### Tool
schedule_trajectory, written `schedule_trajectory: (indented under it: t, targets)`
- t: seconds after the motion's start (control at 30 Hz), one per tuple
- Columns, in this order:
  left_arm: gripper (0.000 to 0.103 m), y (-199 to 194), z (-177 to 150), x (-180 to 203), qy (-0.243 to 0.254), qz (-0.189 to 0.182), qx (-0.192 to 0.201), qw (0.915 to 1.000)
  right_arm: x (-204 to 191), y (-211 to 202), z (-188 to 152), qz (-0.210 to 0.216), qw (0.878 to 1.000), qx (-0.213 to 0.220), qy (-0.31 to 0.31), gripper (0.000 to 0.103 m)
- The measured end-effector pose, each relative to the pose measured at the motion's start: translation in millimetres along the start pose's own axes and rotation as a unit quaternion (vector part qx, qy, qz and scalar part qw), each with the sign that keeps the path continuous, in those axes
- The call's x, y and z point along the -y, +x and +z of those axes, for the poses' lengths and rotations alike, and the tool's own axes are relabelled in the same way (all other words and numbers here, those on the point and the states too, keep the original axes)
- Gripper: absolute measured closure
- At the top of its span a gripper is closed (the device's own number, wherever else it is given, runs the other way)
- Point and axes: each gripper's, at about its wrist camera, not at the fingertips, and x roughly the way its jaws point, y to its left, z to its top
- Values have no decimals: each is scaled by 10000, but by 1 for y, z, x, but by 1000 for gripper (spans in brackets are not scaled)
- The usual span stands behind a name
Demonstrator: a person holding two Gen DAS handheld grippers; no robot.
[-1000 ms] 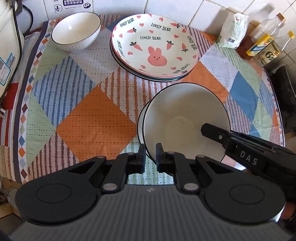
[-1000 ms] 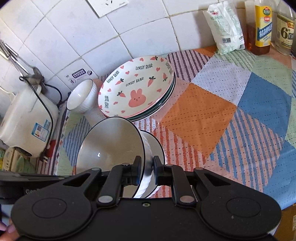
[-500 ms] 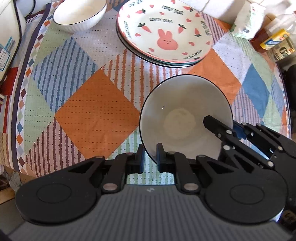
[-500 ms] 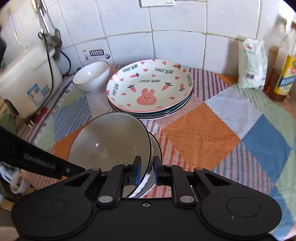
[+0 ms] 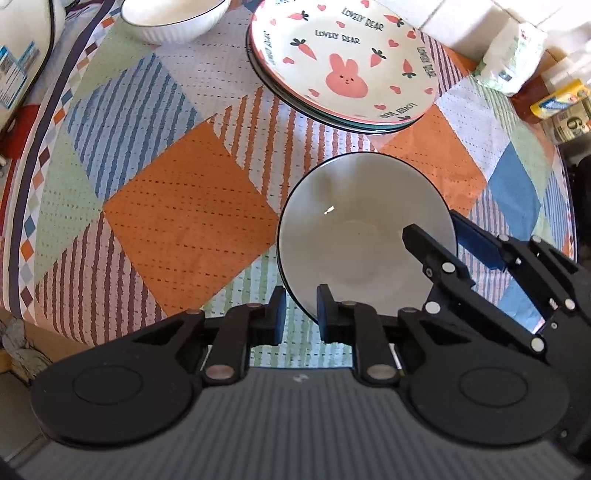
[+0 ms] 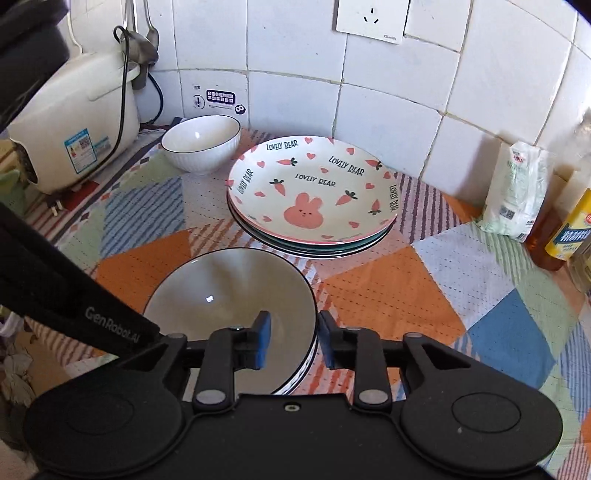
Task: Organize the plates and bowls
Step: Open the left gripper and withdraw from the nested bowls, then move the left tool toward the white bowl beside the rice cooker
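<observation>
The black-rimmed bowl (image 6: 229, 295) sits nested on another bowl on the quilted surface (image 5: 184, 206), in front of the stack of plates topped by the bunny plate (image 6: 314, 192) and apart from the ribbed white bowl (image 6: 201, 144) near the rice cooker (image 6: 74, 122). Your left tool (image 5: 300, 310) straddles the bowl's near rim, jaws opening and pads just off it. Your right tool (image 6: 293, 339) straddles the opposite rim, jaws opening too, with clear gaps either side.

patchwork tablecloth (image 6: 388, 295), white rice cooker (image 6: 74, 144), wall socket (image 6: 371, 16), white packet (image 6: 517, 192), oil bottle (image 6: 570, 229)
</observation>
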Motion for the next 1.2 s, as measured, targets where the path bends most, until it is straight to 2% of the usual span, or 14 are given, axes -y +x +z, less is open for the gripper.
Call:
schedule_trajectory:
  t: [0.3, 0.5, 0.7, 0.87, 1.0, 1.2]
  targets:
    - [87, -31, -9, -2, 302, -199, 403, 9985, 9, -21, 5, 220, 9990, 119, 379, 69]
    - [87, -51, -13, -23, 525, -419, 560, 9962, -2, -39, 4, 219, 9981, 218, 542, 67]
    - [87, -72, -3, -56, 1073, -347, 751, 9908, -31, -48, 2, 205, 9948, 475, 872, 65]
    - [87, -92, 13, -93, 1289, -464, 886, 9866, -73, -54, 4, -155, 9928, 830, 849, 59]
    - [87, -104, 31, -118, 1564, -410, 1055, 9812, -110, -45, 14, -194, 9930, 959, 657, 55]
    - [86, -106, 54, -146, 1821, -331, 1341, 9735, -150, -20, 31, -111, 9909, 1089, 783, 48]
